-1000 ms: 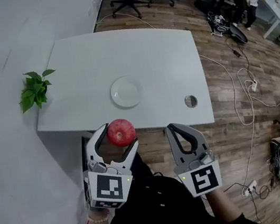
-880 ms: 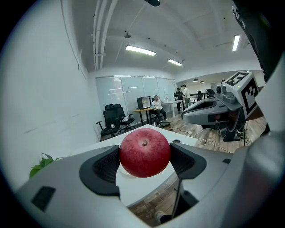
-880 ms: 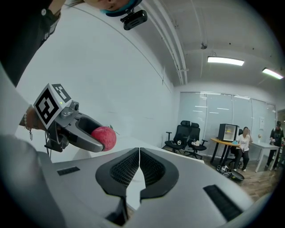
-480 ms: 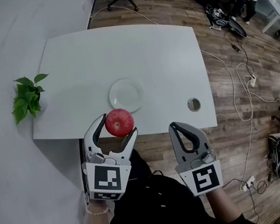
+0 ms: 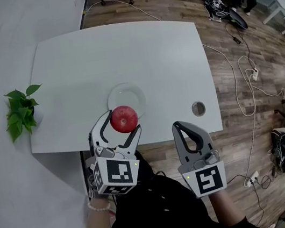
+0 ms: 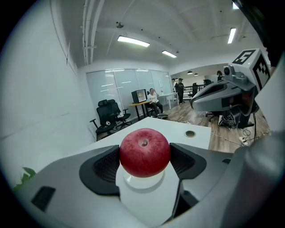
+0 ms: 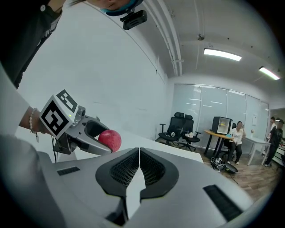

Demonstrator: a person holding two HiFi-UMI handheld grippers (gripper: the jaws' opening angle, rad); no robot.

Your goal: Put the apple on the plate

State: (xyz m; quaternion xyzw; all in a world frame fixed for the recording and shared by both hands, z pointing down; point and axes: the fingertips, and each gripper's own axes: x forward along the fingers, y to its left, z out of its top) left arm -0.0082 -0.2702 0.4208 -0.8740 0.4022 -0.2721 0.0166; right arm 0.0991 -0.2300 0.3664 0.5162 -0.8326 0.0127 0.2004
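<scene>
In the head view, the left gripper [image 5: 116, 127] is clamped on the red apple [image 5: 124, 118] and holds it over the near rim of the white plate [image 5: 128, 93], which lies on the white table [image 5: 120, 49]. The right gripper [image 5: 182, 129] is beside it, at the table's front edge. A green plant [image 5: 19, 109] is at the table's left edge.

In the left gripper view, the apple sits between the two dark pads [image 6: 107, 167] and touches both. The plate shows just under it.

In the right gripper view, the jaws are pressed together with nothing between them.
</scene>
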